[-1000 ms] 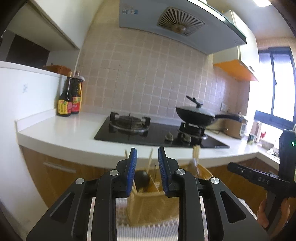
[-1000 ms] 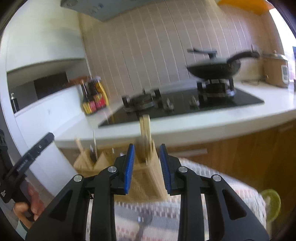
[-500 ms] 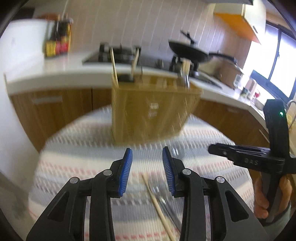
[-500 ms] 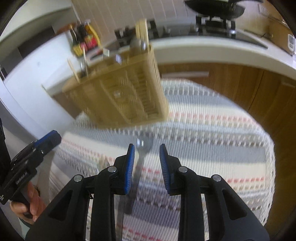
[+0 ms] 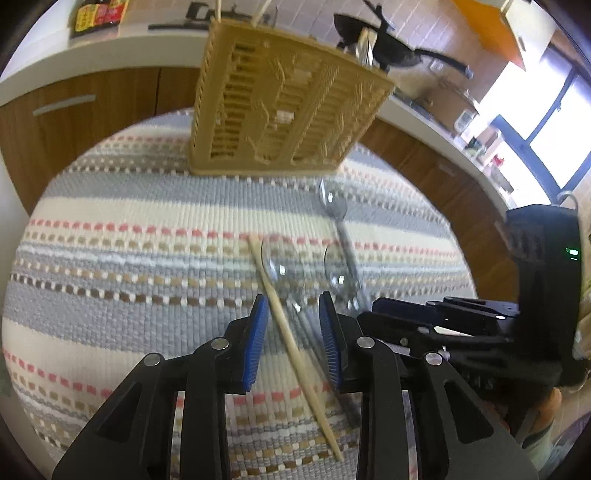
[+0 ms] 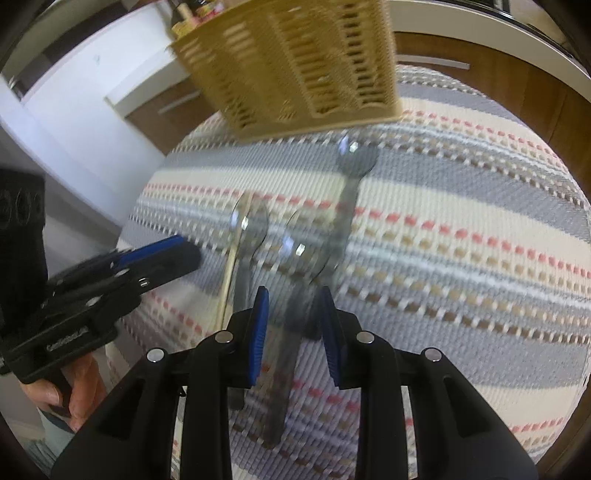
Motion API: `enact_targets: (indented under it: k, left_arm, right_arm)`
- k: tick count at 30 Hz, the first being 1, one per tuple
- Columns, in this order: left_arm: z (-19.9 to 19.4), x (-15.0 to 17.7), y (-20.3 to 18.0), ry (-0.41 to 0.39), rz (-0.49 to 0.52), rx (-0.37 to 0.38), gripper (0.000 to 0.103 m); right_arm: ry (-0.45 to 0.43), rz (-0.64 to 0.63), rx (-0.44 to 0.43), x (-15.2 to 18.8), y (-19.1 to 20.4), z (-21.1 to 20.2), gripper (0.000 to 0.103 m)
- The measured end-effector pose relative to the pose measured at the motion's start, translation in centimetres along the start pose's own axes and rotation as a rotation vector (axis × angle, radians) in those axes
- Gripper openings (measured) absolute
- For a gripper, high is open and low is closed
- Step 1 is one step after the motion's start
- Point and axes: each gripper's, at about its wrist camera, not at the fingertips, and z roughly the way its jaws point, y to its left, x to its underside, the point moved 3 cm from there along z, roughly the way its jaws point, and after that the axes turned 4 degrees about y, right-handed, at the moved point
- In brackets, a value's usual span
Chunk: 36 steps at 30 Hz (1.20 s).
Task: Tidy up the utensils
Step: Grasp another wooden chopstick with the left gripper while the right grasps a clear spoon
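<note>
walls: beige tile (image 5: pixel 306 22) | cabinets: wood (image 5: pixel 74 110) | window (image 5: pixel 554 140): bright

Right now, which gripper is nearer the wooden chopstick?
Left. The left gripper has its open jaws straddling the wooden chopstick on the striped mat. The right gripper, also open, sits over a spoon handle to the chopstick's right.

We see a striped woven cloth (image 5: pixel 110 221) covering the round table. Behind it runs a white worktop (image 5: pixel 103 48) above wooden cabinet doors (image 5: pixel 74 110). On the worktop's far left stand sauce bottles (image 5: pixel 98 14); toward its right a black wok (image 5: pixel 373 33) sits on the hob. A bright window (image 5: pixel 546 122) fills the right side.
</note>
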Motion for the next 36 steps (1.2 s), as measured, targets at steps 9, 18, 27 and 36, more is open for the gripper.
enact_targets:
  k: [9, 18, 27, 36]
  left_arm:
    - [2.9, 1.6, -1.5, 0.094, 0.110, -0.186, 0.023]
    - [3.6, 1.0, -3.0, 0.115, 0.146, -0.230, 0.027]
    - [3.7, 1.7, -4.0, 0.100, 0.247, -0.382, 0.008]
    - [-0.5, 2.9, 1.4, 0.061, 0.066, -0.285, 0.004]
  right_arm:
    - [0.009, -0.091, 0.122, 1.5, 2.6, 1.6, 0.024]
    - [-0.045, -0.154, 0.214, 3.4, 2.6, 1.0, 0.010]
    - [-0.062, -0.105, 0.203, 5.5, 0.5, -1.9, 0.010]
    - [-0.087, 0.001, 0.240, 6.5, -4.0, -4.6, 0.010]
